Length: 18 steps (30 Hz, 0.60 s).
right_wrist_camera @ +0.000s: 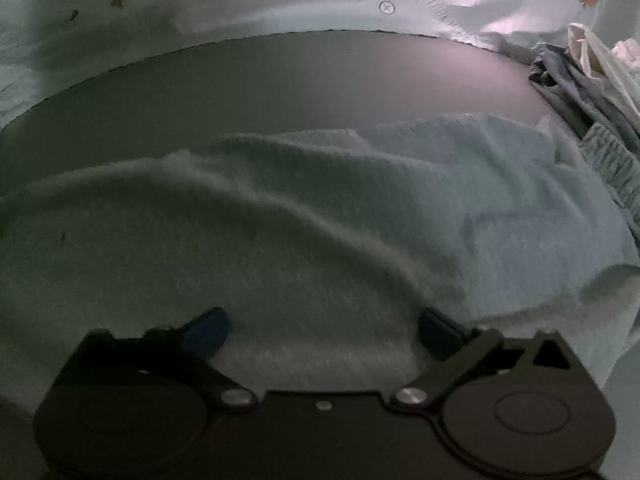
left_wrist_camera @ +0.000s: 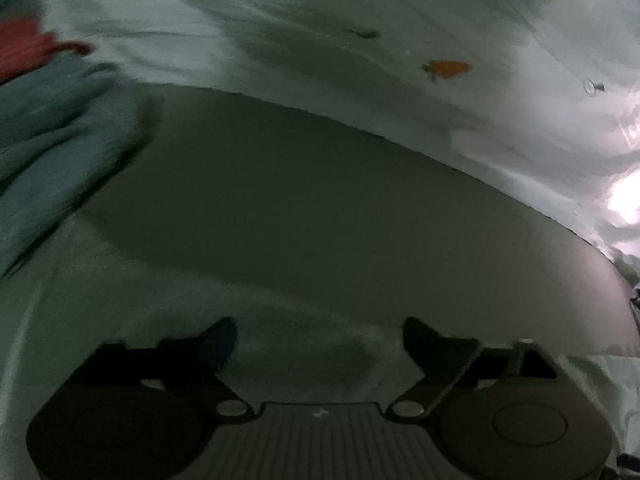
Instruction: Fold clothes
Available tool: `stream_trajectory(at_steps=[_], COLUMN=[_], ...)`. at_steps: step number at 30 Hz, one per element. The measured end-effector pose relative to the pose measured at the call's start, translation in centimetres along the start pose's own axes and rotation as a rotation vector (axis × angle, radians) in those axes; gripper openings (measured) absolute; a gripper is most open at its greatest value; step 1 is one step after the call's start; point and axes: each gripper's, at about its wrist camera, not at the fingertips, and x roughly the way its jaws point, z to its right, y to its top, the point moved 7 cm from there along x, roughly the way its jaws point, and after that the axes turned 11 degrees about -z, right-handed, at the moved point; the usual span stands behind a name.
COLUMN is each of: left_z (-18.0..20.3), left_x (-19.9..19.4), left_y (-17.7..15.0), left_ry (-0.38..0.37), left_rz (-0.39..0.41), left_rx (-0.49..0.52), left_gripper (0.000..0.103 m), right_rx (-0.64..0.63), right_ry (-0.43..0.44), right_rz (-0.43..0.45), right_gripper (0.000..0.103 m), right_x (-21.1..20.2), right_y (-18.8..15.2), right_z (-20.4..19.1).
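Presently the left gripper [left_wrist_camera: 320,336] is hovering wide open, holding nothing, over pale fabric; the right gripper [right_wrist_camera: 324,330], equally open and empty, is sitting nearer the rumpled garment [right_wrist_camera: 320,208], whose ridge is running crosswise ahead.

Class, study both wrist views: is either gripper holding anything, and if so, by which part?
Nothing is held. The left gripper and the right gripper both stand open over the pale knit garment.

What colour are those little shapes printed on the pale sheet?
Orange, like small carrots, scattered on the pale sheet. The left wrist view shows one best.
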Motion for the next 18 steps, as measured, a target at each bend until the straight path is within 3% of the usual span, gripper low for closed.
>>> stream_trajectory(at_steps=[2, 6, 9, 18], left_z=[-2.1, -6.9, -9.8, -14.5], left_x=[-1.9, -5.6, -7.4, -9.9], left_y=[-2.0, -6.2, -8.1, -10.9], left_ry=[-0.005, -0.009, -0.017, 0.121], left_rz=[0.001, -0.004, 0.043, 0.121], left_rx=[-0.062, -0.263, -0.381, -0.38], left_gripper=[0.103, 0.103, 0.103, 0.103], right_rx=[0.006, 0.028, 0.035, 0.038], right_ry=[-0.002, -0.017, -0.025, -0.035], right_rz=[0.049, 0.157, 0.207, 0.285], right_gripper=[0.103, 0.103, 0.103, 0.103], right_x=[-0.2, -0.5, -0.6, -0.9], right_y=[-0.6, -1.6, -2.0, -2.6], right_z=[0.0, 0.1, 0.1, 0.1])
